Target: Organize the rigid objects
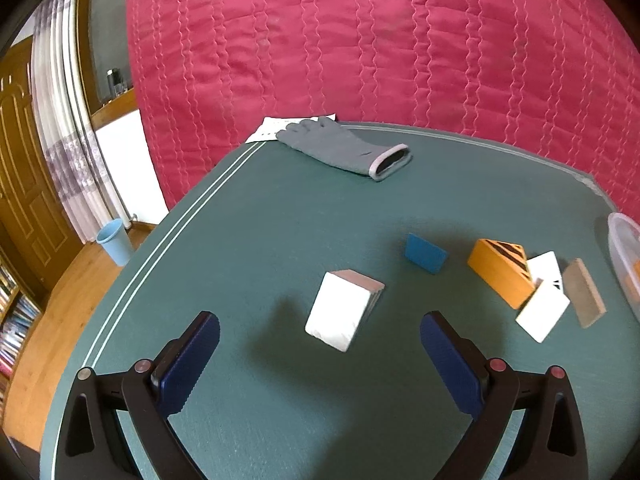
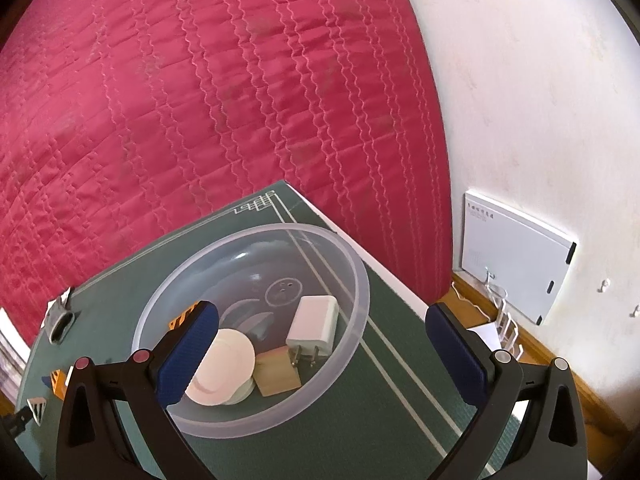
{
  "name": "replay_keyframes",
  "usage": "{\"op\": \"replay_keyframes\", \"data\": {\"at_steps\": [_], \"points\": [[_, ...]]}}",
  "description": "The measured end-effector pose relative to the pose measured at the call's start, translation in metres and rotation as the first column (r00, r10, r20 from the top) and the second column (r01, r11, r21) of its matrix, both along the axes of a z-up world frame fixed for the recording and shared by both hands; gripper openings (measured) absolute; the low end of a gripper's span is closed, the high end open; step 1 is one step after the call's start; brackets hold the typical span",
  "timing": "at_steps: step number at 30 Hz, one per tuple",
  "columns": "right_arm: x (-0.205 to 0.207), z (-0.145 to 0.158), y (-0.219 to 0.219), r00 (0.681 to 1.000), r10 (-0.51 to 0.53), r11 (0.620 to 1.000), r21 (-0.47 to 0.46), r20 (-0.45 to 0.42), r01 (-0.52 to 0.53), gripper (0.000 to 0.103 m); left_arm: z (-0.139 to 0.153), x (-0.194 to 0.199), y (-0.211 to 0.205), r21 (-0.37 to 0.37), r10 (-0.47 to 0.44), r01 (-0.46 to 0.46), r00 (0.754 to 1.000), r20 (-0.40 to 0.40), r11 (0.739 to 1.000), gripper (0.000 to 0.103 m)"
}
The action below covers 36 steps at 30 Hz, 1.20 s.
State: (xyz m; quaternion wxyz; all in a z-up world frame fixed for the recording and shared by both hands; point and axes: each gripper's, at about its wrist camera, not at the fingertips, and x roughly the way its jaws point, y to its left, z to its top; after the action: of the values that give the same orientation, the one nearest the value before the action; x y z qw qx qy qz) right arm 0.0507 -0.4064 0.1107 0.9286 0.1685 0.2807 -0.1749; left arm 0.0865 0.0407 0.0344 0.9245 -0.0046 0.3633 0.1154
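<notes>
Both tools spread wide and empty above the green desk
Left wrist view: the left tool [image 1: 320, 334] has its blue pads apart over the desk [image 1: 260, 220], with a white block [image 1: 340, 312] lying between and just beyond them; farther right lie a blue block [image 1: 425, 253], an orange striped block [image 1: 500, 270] touching two white pieces [image 1: 542, 310] and a tan slab [image 1: 584, 292], and a grey glove [image 1: 344, 148] lies at the far edge. Right wrist view: the right tool [image 2: 320, 338] hangs open over a clear bowl [image 2: 356, 280] holding a white charger [image 2: 314, 326], a pale round disc [image 2: 226, 366] and a small wooden tile [image 2: 276, 374]
</notes>
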Motion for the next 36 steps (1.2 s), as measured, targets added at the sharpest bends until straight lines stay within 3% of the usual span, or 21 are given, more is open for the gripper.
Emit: {"op": "replay_keyframes", "data": {"at_steps": [5, 15, 21, 23, 28, 36], "points": [[-0.001, 0.002, 0.006, 0.999, 0.031, 0.999, -0.010, 0.014, -0.030, 0.103, -0.006, 0.010, 0.003, -0.007, -0.019, 0.019, 0.999, -0.028, 1.000, 0.096], [-0.004, 0.007, 0.028, 0.992, 0.123, 0.991, -0.056, 0.038, -0.120, 0.103, -0.017, 0.028, 0.015, -0.103, -0.056, 0.045, 0.993, -0.105, 0.994, 0.066], [-0.006, 0.011, 0.051, 0.974, 0.222, 0.972, -0.094, 0.042, -0.217, 0.103, -0.015, 0.032, 0.016, -0.104, -0.082, 0.072, 0.992, -0.093, 0.992, 0.046], [-0.005, 0.010, 0.065, 0.962, 0.270, 0.959, -0.098, 0.023, -0.267, 0.103, -0.015, 0.033, 0.016, -0.110, -0.095, 0.085, 0.992, -0.089, 0.990, 0.038], [-0.001, 0.005, 0.097, 0.927, 0.375, 0.924, -0.073, -0.022, -0.375, 0.103, -0.014, 0.029, 0.017, -0.135, -0.113, 0.102, 0.991, -0.073, 0.986, 0.035], [0.016, -0.006, 0.169, 0.814, 0.571, 0.814, -0.056, -0.105, -0.578, 0.103, -0.009, 0.019, 0.019, -0.165, -0.113, 0.104, 0.993, -0.041, 0.981, 0.033]]}}
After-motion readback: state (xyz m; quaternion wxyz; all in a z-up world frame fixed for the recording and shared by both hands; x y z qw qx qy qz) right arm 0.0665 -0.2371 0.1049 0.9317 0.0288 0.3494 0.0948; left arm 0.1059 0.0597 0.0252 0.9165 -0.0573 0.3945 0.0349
